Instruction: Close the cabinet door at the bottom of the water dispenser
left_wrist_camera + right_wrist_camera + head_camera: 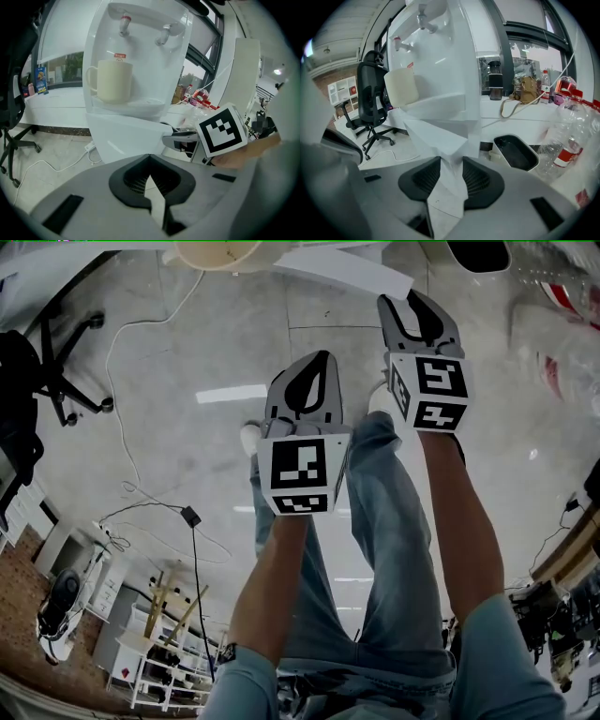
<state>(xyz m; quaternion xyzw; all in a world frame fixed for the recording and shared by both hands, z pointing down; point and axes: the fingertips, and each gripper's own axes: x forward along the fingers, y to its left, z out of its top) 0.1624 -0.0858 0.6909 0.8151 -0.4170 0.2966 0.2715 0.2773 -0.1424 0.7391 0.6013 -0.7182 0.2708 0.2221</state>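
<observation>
The cabinet door (440, 133) at the bottom of the water dispenser (140, 51) stood open, swung out toward the person. The right gripper (451, 161) had its jaws apart with the door's edge showing between them, not pinched; the left gripper (150, 157) had its jaws together, holding nothing. It looked like the reaching step, and next the door needed a push until it shut.

A cream mug (112, 80) is standing upright, its handle pointing left. A black office chair (370, 101) is sitting on the floor (216, 343), with a white cable (109, 348) snaking across the tiles near it. A dark-lined bin (515, 152) is resting in front of the counter (534, 110), where a brown bag (526, 90) is slumping. Clear plastic bottles (569, 136) are crowding in just beside the bin.
</observation>
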